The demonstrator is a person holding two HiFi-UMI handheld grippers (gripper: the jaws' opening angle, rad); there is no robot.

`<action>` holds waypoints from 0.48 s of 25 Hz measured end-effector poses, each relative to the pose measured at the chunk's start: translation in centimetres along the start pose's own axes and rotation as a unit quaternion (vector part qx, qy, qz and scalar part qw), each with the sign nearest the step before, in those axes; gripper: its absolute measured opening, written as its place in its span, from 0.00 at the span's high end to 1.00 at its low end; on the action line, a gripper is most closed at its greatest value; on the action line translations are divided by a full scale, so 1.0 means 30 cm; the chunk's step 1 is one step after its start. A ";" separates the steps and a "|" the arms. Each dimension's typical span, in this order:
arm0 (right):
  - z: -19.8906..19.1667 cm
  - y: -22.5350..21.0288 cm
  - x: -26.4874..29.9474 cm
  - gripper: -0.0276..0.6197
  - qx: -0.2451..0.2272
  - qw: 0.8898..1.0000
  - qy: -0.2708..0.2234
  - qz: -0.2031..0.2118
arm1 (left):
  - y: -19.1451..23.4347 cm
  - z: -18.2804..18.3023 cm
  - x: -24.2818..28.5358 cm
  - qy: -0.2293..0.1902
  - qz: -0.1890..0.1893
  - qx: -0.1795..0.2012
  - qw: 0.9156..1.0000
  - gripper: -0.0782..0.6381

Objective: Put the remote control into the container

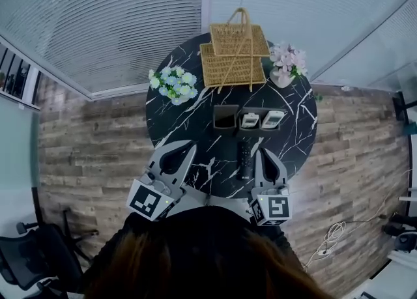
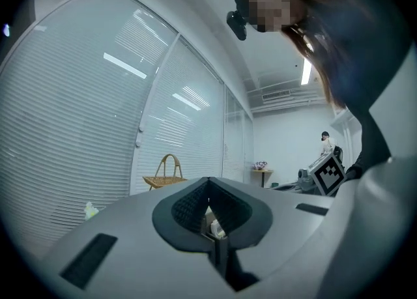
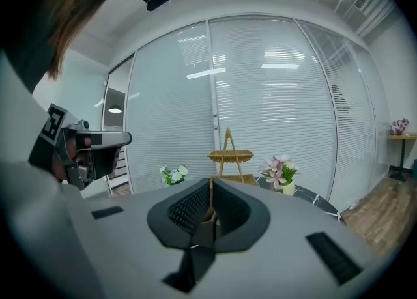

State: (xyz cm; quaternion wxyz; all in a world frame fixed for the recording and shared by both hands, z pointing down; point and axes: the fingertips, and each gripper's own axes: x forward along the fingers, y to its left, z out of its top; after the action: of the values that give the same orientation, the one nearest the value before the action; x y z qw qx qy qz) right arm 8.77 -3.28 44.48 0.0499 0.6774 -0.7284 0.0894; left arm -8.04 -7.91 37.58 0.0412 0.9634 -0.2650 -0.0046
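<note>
Both my grippers are shut and hold nothing, and the black remote lies on the table.

I see the black remote control (image 1: 243,159) lying flat on the round black table (image 1: 195,115). It is between my left gripper (image 1: 184,148) and my right gripper (image 1: 262,156), closer to the right one, but I cannot tell if they touch. Both pairs of jaws are pressed together with nothing in them. The container (image 1: 238,125) sits just past the remote and has three boxes in a row. The left box looks empty. The middle box holds a white remote (image 1: 249,120), and the right box holds another white remote (image 1: 272,119). Behind it stand a wicker basket (image 1: 233,56), blue and white flowers (image 1: 172,85) and pink flowers (image 1: 287,60).
</note>
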 end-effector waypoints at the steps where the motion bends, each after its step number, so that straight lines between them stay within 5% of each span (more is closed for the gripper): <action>1: -0.008 -0.002 0.000 0.92 -0.001 1.000 0.005 0.002 | 0.007 0.003 -0.008 -0.002 0.007 0.000 1.000 0.88; 8: -0.067 -0.040 0.019 0.92 0.008 0.999 0.033 0.008 | 0.014 0.035 -0.028 -0.024 0.034 0.009 0.999 0.88; 12: -0.223 -0.077 0.058 0.92 0.017 0.995 0.099 0.016 | -0.001 0.028 -0.042 -0.019 0.042 0.006 0.999 0.88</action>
State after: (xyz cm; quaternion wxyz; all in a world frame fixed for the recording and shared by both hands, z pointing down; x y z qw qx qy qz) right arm 10.60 -3.80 51.49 0.1091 0.6539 -0.7292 0.1695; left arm -9.14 -7.31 36.73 0.0303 0.9515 -0.3055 -0.0191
